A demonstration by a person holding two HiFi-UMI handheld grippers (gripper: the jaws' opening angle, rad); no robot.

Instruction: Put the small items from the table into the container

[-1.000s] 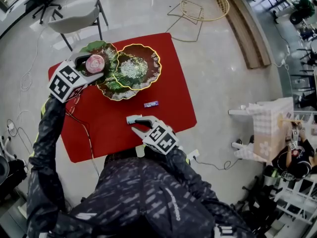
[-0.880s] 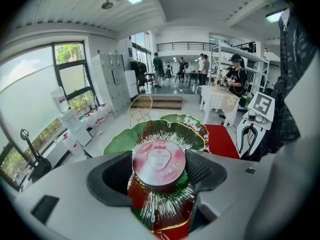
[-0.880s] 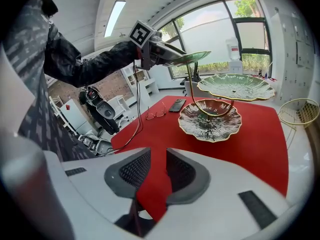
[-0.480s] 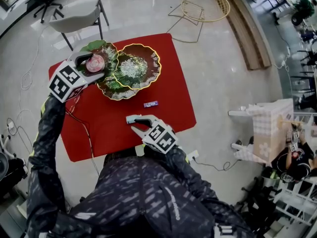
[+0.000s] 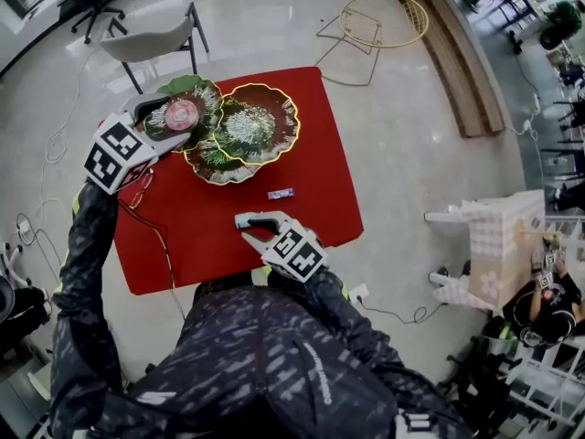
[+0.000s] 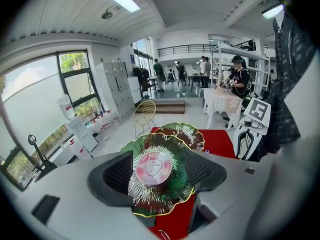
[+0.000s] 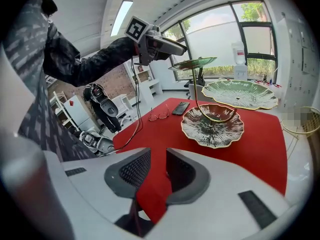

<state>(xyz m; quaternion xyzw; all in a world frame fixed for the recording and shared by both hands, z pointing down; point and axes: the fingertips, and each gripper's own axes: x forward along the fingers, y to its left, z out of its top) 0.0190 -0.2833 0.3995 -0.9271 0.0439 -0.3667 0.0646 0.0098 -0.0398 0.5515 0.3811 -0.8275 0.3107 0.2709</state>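
Table (image 5: 210, 245) under a red cloth, on a glossy pale floor (image 5: 411, 108) in a large open room. A grey chair (image 5: 151, 39) stands at 11 o'clock, a gold wire frame (image 5: 382, 9) at 1 o'clock, and a person sits at 4 o'clock. A three-tier stand (image 5: 265, 122) of leaf-shaped dishes occupies the table's 12 o'clock. The pink tub (image 5: 181, 114) sits in the top green dish (image 5: 203, 91), at 10 o'clock. The left gripper (image 5: 172, 120) is spread wide around the tub, with a gap beside it, not gripping. The right gripper (image 5: 249, 226), at 6 o'clock, is parted narrowly with only red cloth between its jaws; a pale item (image 5: 241, 219) shows at its tip. A small wrapper (image 5: 281, 193) lies mid-table. Since a second ago the left gripper has drawn back toward 9 o'clock while the tub stayed in the dish; the right gripper has not moved.
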